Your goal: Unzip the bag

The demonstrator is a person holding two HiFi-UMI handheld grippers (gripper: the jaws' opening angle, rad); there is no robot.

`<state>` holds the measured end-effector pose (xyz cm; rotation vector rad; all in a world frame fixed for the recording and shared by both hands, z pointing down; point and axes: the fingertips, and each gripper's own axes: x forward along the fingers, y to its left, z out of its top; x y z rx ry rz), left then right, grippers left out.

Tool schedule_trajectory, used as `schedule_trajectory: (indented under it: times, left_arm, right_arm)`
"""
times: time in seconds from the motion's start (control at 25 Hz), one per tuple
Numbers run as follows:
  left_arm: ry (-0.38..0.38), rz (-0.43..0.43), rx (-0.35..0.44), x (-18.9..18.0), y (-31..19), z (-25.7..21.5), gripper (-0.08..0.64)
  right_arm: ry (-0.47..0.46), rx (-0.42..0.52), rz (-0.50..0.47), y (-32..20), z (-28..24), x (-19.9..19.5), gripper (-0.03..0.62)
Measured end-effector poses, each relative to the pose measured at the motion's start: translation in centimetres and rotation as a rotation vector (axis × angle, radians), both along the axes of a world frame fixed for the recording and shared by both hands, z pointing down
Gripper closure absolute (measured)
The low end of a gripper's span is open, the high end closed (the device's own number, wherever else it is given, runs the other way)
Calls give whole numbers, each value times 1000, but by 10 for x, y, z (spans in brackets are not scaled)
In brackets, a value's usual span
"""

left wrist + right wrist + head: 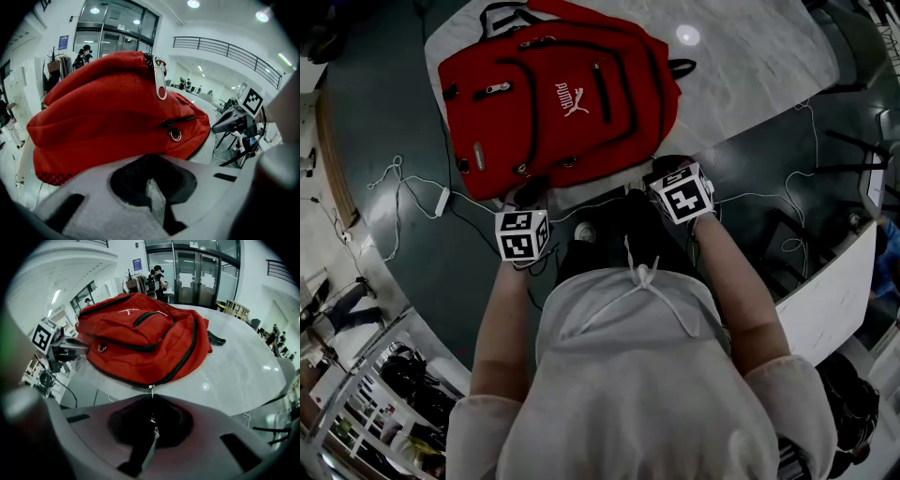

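A red backpack (558,98) lies flat on a pale round table (750,66). Both grippers sit at its near edge. My right gripper (152,425) is shut on the small metal zipper pull (151,389) of the black main zipper, which hangs from the bag's front edge into the jaws. In the head view the right gripper (664,169) is at the bag's near right corner. My left gripper (153,187) looks shut, with no fabric seen between its jaws. It points at the bag's (108,117) side, close below a silver zipper pull (161,79), and its tip (84,347) reaches the bag's edge.
White cables (403,187) and a charger (441,202) lie on the dark floor left of the table. A white desk (825,300) stands at the right. The bag's black strap (680,67) lies on the table. People stand far off by glass doors (197,273).
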<state>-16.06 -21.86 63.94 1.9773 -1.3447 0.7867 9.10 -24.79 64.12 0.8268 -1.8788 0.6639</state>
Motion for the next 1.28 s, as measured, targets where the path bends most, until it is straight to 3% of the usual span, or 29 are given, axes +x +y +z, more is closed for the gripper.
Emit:
schedule_trajectory:
  times: [0.48, 0.88, 1.12, 1.28]
  left_arm:
    - [2, -2, -3, 1, -1, 1, 537]
    - [-3, -5, -4, 1, -1, 3, 537]
    - [13, -17, -18, 3, -1, 3, 537]
    - [79, 3, -36, 9, 3, -12, 537]
  right_arm:
    - [63, 23, 22, -28, 4, 27, 565]
    - [50, -9, 101, -42, 6, 32, 561]
    - [85, 62, 127, -44, -4, 34, 499]
    - [17, 105, 166, -39, -28, 24, 494]
